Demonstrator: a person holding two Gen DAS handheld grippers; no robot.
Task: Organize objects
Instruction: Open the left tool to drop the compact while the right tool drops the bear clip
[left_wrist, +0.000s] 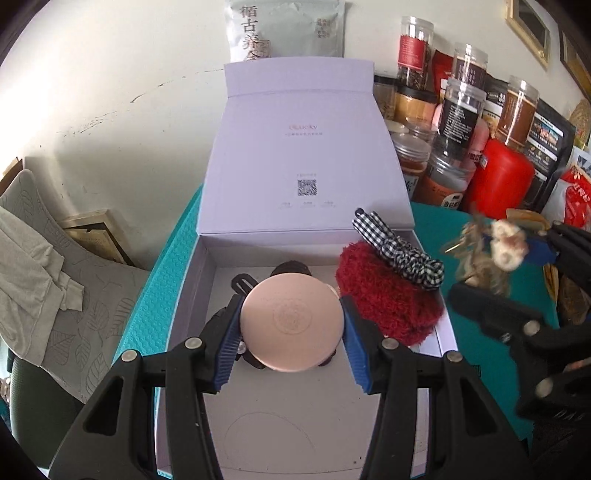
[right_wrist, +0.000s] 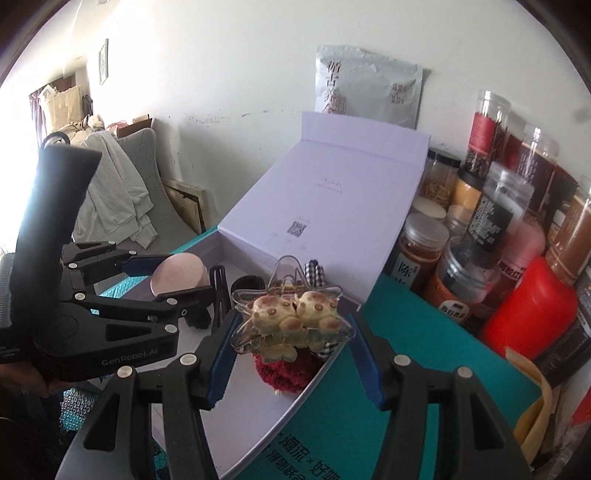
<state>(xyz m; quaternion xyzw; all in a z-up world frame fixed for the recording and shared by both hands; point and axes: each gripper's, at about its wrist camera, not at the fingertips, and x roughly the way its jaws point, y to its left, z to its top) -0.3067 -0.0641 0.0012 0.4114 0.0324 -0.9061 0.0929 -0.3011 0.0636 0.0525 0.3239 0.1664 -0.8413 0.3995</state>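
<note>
My left gripper (left_wrist: 291, 325) is shut on a round rose-gold compact (left_wrist: 291, 321), held above the floor of the open white box (left_wrist: 207, 254). In the box's right corner lie a fuzzy red scrunchie (left_wrist: 388, 299) and a black-and-white checked hair tie (left_wrist: 399, 254); dark clips show behind the compact. My right gripper (right_wrist: 291, 332) is shut on a clear star-shaped hair claw with two cream bears (right_wrist: 291, 314), held over the box's near right part. In the right wrist view the left gripper (right_wrist: 166, 280) and its compact (right_wrist: 177, 277) sit to the left.
The box's lid (left_wrist: 306, 155) stands open against the wall. Jars, a red canister (left_wrist: 502, 181) and packets crowd the teal mat (right_wrist: 424, 347) to the right. A grey pouch (left_wrist: 288, 29) leans behind the lid. A chair with grey cloth (left_wrist: 33, 251) is at left.
</note>
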